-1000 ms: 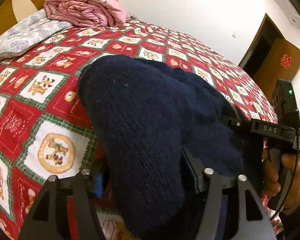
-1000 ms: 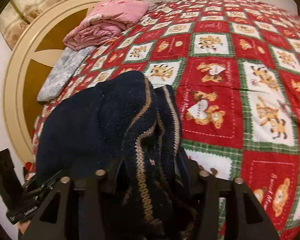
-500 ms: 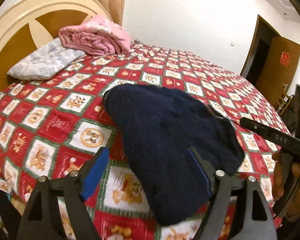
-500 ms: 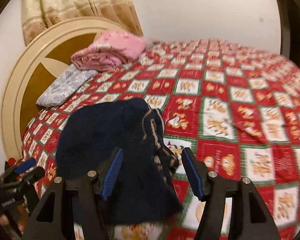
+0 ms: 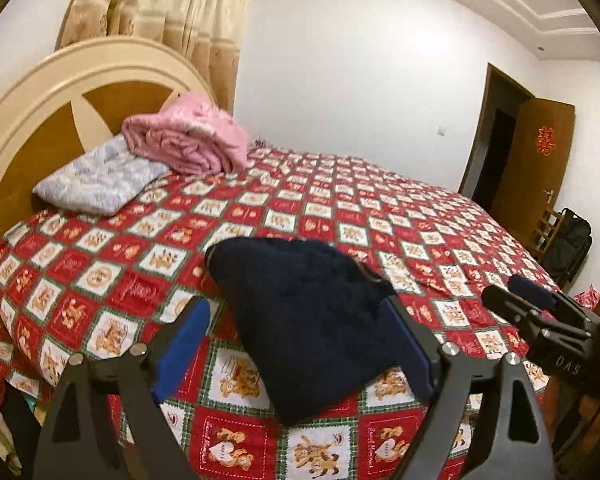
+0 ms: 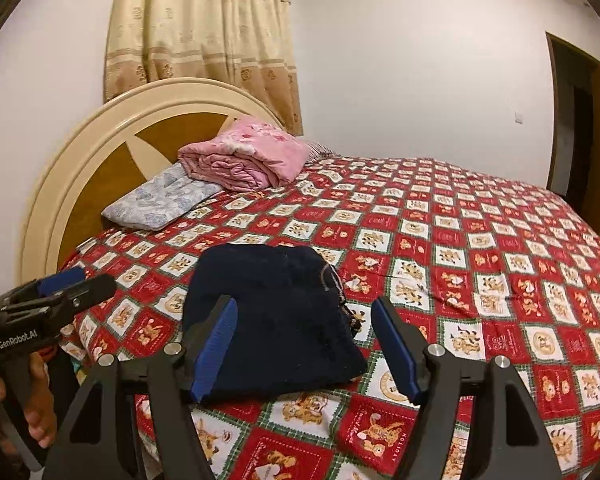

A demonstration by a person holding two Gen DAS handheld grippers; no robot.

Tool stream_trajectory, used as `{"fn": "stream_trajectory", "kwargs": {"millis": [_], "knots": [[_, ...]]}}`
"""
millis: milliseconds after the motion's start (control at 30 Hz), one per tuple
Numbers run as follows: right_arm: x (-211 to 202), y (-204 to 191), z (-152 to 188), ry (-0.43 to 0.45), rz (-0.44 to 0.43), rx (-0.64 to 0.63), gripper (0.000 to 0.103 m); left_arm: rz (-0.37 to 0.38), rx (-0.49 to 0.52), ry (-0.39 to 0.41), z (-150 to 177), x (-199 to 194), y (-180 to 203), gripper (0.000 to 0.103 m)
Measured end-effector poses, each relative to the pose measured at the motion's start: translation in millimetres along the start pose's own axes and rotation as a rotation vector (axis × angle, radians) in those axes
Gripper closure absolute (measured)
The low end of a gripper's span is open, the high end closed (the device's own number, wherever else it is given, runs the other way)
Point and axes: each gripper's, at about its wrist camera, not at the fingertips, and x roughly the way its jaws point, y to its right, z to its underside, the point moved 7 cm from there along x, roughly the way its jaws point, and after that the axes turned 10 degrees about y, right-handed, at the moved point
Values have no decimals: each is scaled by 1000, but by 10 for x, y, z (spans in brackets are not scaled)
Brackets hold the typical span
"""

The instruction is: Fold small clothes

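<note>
A folded dark navy knit garment (image 5: 304,316) (image 6: 276,312) lies near the front corner of the bed, on the red patchwork cover (image 5: 380,216) (image 6: 460,240). A tan striped trim shows at its right edge in the right wrist view. My left gripper (image 5: 296,344) hangs above and short of the garment, jaws opening, blue pads clear of the cloth. My right gripper (image 6: 306,344) is likewise lifted back, jaws opening, nothing pressed between its pads. Each gripper appears at the edge of the other's view: the right gripper (image 5: 540,312), the left gripper (image 6: 56,292).
A folded pink blanket (image 5: 188,140) (image 6: 244,156) rests on a pale floral pillow (image 5: 96,176) (image 6: 160,200) by the round headboard (image 5: 40,100). Curtains hang behind. An open brown door (image 5: 540,152) and a dark bag (image 5: 572,248) stand at the right.
Both grippers let go of the navy garment, opened and pulled up and back from it. The garment now lies folded on the bed, smaller in both views.
</note>
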Motion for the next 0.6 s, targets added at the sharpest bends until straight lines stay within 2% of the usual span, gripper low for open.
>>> {"fn": "stream_trajectory", "kwargs": {"millis": [600], "knots": [[-253, -123, -95, 39, -22, 0, 32, -9, -11, 18, -37, -89, -31, 8]]}}
